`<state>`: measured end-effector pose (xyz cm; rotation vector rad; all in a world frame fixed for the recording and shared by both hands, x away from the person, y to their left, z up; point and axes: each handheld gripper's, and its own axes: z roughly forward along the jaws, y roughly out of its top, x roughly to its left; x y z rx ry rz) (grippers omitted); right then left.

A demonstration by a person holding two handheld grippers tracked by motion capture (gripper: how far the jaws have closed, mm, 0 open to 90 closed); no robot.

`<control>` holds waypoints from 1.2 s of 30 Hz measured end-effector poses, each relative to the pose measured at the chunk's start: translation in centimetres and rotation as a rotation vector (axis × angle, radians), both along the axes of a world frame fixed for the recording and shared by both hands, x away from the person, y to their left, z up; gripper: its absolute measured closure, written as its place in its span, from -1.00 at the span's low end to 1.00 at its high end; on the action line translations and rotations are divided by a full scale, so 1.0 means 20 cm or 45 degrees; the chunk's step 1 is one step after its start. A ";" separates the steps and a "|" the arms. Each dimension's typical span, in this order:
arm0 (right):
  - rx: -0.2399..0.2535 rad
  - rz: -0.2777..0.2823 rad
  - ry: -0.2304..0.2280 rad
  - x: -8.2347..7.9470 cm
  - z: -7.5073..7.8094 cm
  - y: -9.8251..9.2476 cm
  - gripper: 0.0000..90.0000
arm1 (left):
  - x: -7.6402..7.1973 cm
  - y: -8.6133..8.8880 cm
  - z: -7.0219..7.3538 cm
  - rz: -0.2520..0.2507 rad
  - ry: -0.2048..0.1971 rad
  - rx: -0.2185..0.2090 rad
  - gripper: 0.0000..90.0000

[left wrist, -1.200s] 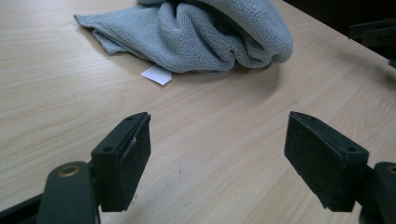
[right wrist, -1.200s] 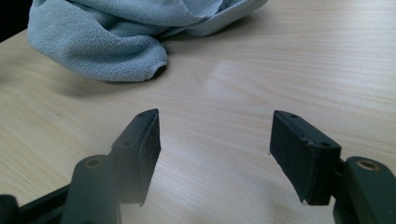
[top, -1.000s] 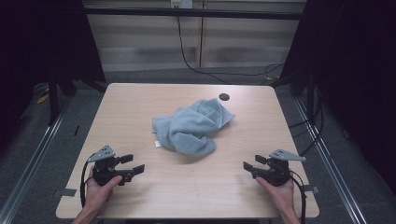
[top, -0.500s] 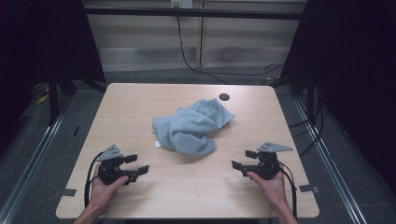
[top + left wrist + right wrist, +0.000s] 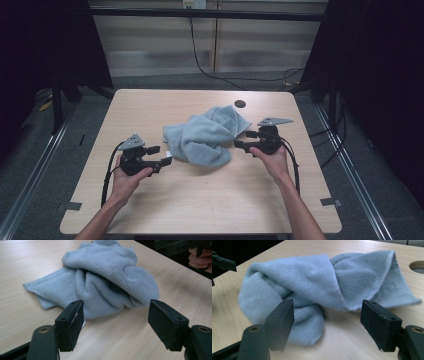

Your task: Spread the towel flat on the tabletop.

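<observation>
The towel (image 5: 205,137) is looking like soft, fuzzy cloth — matt; the table (image 5: 200,200) is showing smooth pale wood grain — faintly shiny.

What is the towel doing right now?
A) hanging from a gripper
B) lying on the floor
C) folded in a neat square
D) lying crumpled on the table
D: the towel sits in a rumpled heap on the table, between both grippers, whose jaws stand open and apart from it.
</observation>
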<state>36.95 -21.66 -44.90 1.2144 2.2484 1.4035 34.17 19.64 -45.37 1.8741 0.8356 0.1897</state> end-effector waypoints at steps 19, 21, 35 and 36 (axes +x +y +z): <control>-0.070 0.111 0.098 0.33 -0.23 0.35 -0.02 | -0.01 0.06 -0.04 0.018 0.012 0.002 -0.40; -0.058 0.130 0.091 0.32 -0.25 0.36 0.42 | -0.01 0.07 -0.04 0.020 0.010 0.003 -0.40; -0.032 0.246 0.135 0.06 -0.30 0.37 0.91 | -0.02 0.10 -0.05 0.037 0.027 -0.007 -0.41; -0.042 0.253 0.135 0.04 -0.29 0.37 0.91 | -0.02 0.10 -0.04 0.039 0.023 -0.010 -0.41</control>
